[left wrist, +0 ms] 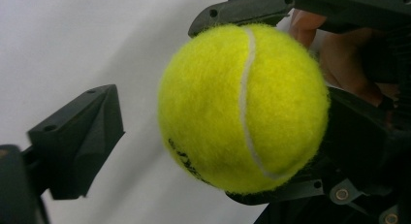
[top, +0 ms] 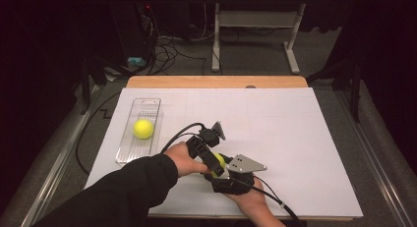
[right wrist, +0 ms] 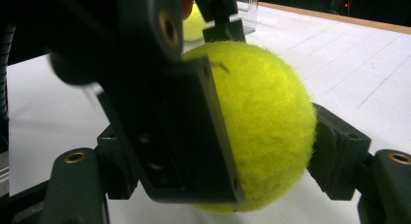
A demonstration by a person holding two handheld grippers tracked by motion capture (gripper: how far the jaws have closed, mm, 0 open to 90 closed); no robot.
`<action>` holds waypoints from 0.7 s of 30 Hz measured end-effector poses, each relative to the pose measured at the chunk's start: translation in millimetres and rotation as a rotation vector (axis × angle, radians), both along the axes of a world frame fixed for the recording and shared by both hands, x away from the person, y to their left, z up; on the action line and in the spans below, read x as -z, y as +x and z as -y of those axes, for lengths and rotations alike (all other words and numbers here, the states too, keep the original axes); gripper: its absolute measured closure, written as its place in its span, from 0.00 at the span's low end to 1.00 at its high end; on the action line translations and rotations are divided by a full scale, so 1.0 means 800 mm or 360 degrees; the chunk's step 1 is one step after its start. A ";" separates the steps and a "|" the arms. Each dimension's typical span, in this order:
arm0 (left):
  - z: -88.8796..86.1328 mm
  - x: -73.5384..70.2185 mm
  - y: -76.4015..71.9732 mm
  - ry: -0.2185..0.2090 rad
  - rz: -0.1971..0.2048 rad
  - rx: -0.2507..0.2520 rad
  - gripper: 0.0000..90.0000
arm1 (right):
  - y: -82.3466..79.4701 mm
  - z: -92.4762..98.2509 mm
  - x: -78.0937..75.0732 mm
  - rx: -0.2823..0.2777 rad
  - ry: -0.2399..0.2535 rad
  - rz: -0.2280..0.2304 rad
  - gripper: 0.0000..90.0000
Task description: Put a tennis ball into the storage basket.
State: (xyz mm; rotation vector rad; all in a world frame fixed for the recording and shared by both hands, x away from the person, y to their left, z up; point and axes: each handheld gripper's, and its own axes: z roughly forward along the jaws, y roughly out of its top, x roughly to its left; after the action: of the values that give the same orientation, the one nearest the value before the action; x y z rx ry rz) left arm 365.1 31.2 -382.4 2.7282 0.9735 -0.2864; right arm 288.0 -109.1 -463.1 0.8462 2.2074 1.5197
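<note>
White sheeting covers the table (top: 305, 153), where low and centre in the high view the right gripper (top: 231, 178) is clamped on a yellow tennis ball (top: 219, 161), and the left gripper (top: 209, 158), arriving from the left, straddles it with jaws not yet pressing.

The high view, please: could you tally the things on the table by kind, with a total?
Tennis balls: 2, one in the tray, one between the tongs
Clear plastic tray: 1
Hand-held tongs: 2, left and right
Total: 5
</note>
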 end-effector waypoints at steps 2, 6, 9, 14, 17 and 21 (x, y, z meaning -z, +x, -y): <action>0.000 0.000 0.000 -0.0014 -0.0024 0.0019 0.15 | 0.000 0.000 0.000 0.0003 -0.0002 0.0006 0.30; 0.000 0.000 0.000 -0.0018 -0.0032 0.0013 0.20 | 0.000 -0.001 0.001 0.0003 -0.0022 0.0017 0.30; 0.001 -0.001 -0.001 -0.0037 -0.0044 0.0019 0.27 | 0.001 -0.001 0.001 0.0017 -0.0038 0.0021 0.30; 0.002 -0.002 -0.002 -0.0014 -0.0033 0.0039 0.29 | 0.000 -0.001 0.001 0.0020 -0.0047 0.0022 0.30; 0.003 -0.004 -0.002 0.0001 -0.0027 0.0050 0.30 | 0.000 -0.001 0.001 0.0020 -0.0044 0.0025 0.29; 0.004 -0.004 -0.003 0.0023 -0.0020 0.0054 0.30 | 0.001 0.000 0.002 0.0003 -0.0028 0.0035 0.22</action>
State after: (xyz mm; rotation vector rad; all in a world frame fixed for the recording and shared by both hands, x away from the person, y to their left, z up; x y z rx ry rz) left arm 363.0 28.1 -379.3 2.7617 0.9365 -0.3039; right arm 289.2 -108.8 -464.5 0.8222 2.2001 1.4996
